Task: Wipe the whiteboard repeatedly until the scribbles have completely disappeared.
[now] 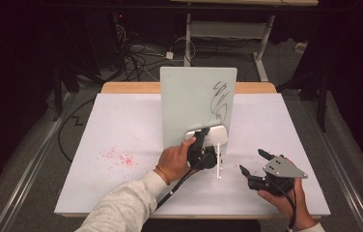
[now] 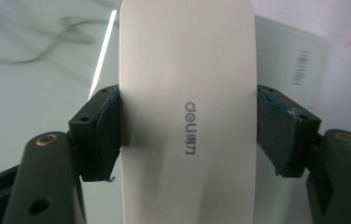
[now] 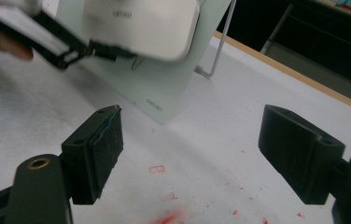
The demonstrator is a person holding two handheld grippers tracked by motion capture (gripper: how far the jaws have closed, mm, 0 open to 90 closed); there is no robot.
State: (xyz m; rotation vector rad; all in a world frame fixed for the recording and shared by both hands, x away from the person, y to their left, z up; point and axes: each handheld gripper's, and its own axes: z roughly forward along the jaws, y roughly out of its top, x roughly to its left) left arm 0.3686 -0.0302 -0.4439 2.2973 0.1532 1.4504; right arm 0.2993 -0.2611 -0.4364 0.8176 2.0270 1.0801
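Jaws of the left gripper [image 2: 187, 135] pinch a white eraser [image 2: 187, 107] across its width, one black pad pressed flat against each long side, in the left gripper view; the eraser's near end runs out of the bottom of that picture and its far end is cut off at the top, and the grey lettering on its back is too stylised to read with certainty. Behind it, the scribbled black marks on the whiteboard [image 1: 198, 104] are blurred. From the high view, the eraser sits against the lower right part of the upright board's face, above the tabletop [image 1: 121, 125], with the hand [image 1: 174, 163] hiding much of the gripper's body. Whether the eraser's face actually touches the board cannot be told. Further right, the right gripper [image 1: 253, 162] hovers low over the tabletop with its jaws spread wide and nothing between them, well apart from the eraser; its own view shows red specks [image 3: 169, 217] scattered on the white surface, soft and out of focus.
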